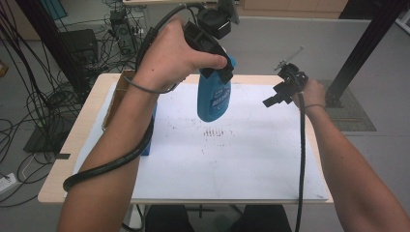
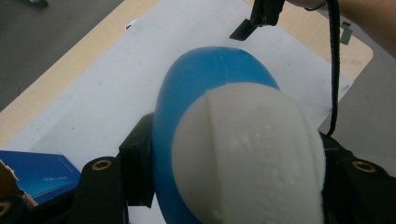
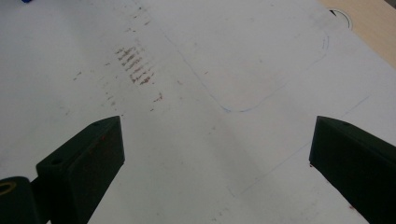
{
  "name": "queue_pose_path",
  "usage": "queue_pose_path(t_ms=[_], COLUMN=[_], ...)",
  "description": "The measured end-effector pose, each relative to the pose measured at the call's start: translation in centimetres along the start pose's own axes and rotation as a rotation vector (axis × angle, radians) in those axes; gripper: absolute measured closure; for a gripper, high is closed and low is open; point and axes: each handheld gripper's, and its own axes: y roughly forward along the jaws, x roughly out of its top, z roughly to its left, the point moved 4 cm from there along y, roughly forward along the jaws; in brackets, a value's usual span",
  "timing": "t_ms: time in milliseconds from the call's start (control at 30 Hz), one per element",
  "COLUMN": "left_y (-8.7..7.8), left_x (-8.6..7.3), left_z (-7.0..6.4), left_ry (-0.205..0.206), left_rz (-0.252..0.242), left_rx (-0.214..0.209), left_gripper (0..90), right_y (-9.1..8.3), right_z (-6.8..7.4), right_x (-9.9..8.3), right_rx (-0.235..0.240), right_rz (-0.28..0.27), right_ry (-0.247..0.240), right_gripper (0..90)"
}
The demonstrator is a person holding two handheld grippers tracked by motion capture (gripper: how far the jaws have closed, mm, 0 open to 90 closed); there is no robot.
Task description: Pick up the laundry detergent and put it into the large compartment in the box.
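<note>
Carrying step: left gripper clamped the blue bottle mid-frame; right gripper, jaws apart, should receive it.

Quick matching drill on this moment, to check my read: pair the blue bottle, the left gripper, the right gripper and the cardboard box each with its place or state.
Things:
1. blue bottle
2. left gripper
3. right gripper
4. cardboard box

States:
A. jaws wide apart, nothing between them
B. at the table's left edge
C. held in the air above the white sheet
D. shut on the bottle near its white cap

Pairs: 1-C, 2-D, 3-A, 4-B
</note>
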Motion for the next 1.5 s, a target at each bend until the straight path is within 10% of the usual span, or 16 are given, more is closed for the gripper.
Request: queue_pose_path(t_ms=[600, 1500], left_y=[-0.8, -1.9], left_x=[-1.7, -6.0], left_z=[3.1, 10.5], left_ry=[-0.104, -0.327], left_rz=[-0.003, -0.001], left_rx=[0.045, 0.246], left_gripper=[37.6, 37.6], right_y=[-0.4, -0.1], right_z=[-0.1, -0.1], right_x=[-0.2, 0.0], right_rx=[-0.003, -0.003], right_rz=[-0.009, -0.009], right_ry=[0.0, -0.004], right_gripper=[2.9, 2.9])
